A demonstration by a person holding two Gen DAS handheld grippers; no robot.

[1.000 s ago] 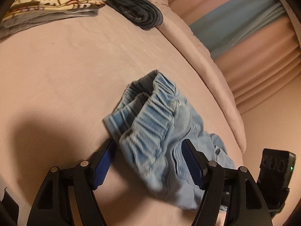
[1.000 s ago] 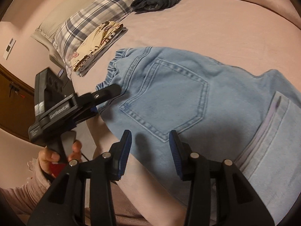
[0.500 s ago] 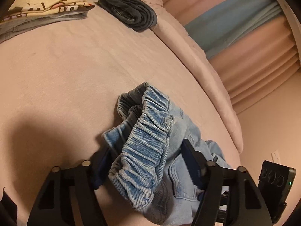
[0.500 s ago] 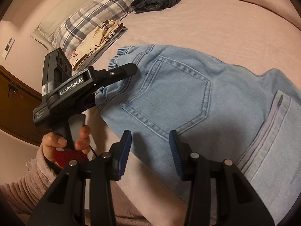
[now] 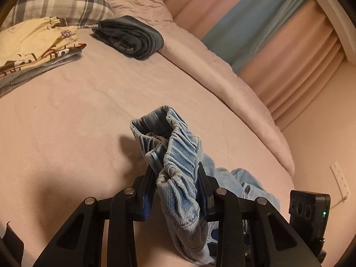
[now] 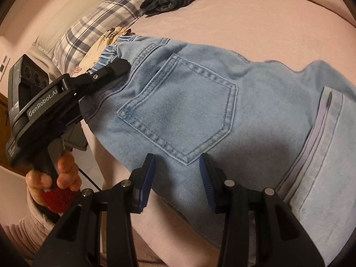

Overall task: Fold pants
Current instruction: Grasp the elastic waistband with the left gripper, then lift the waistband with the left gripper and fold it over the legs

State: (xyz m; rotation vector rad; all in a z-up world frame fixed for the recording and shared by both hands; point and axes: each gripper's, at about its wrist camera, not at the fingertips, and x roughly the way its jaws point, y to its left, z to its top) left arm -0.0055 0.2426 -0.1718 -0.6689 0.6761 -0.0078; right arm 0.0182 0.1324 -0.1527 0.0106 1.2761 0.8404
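Note:
Light blue denim pants (image 6: 200, 102) lie on the pink bed, back pocket up, with a folded leg cuff at the right. My left gripper (image 5: 175, 175) is shut on the gathered elastic waistband (image 5: 178, 155) and lifts it off the bed; it also shows in the right wrist view (image 6: 115, 66) at the waistband's corner. My right gripper (image 6: 176, 166) is open, its jaws held just above the pants' near edge below the pocket, holding nothing.
A pink bed (image 5: 66, 115) holds a folded dark garment (image 5: 131, 36), a folded yellow patterned garment (image 5: 33, 44) and a plaid pillow (image 5: 62, 0) at its head. Pink and blue curtains (image 5: 267, 33) hang beyond the far side.
My left gripper closed on the waistband and lifted it up from the bed. The right gripper stayed open and nearly still over the pants' near edge.

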